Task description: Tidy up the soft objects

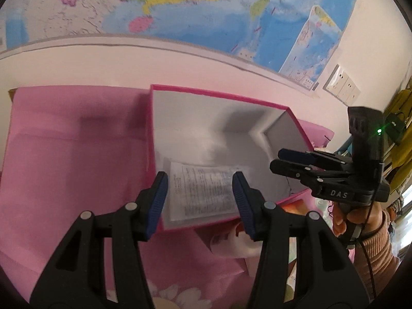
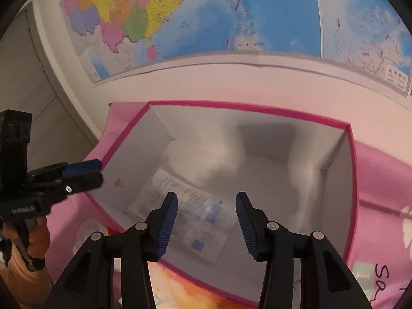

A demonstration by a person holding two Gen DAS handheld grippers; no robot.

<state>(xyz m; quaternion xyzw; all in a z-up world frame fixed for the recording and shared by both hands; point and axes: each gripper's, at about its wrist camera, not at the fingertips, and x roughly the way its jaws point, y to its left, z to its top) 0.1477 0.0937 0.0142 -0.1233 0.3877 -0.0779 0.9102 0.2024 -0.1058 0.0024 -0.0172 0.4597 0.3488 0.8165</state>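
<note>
Both tongs are being held wide apart with nothing in them. The left gripper (image 1: 200, 200) and right gripper (image 2: 207, 221) are being pointed into the pink-edged box (image 2: 247, 105) just ahead. Only a printed sheet (image 1: 203, 193) is lying inside. A white soft thing (image 1: 231, 242), just under the left tongs, should probably be pinched gently next.

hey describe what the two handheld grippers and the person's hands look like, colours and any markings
Both the left gripper and right gripper are black plastic with ribbed blue pads on the fingers and silver pivot screws. The right one's body reads DAS in white, with a green light and a thin black cable. The hand wears a peach ribbed sleeve.
</note>
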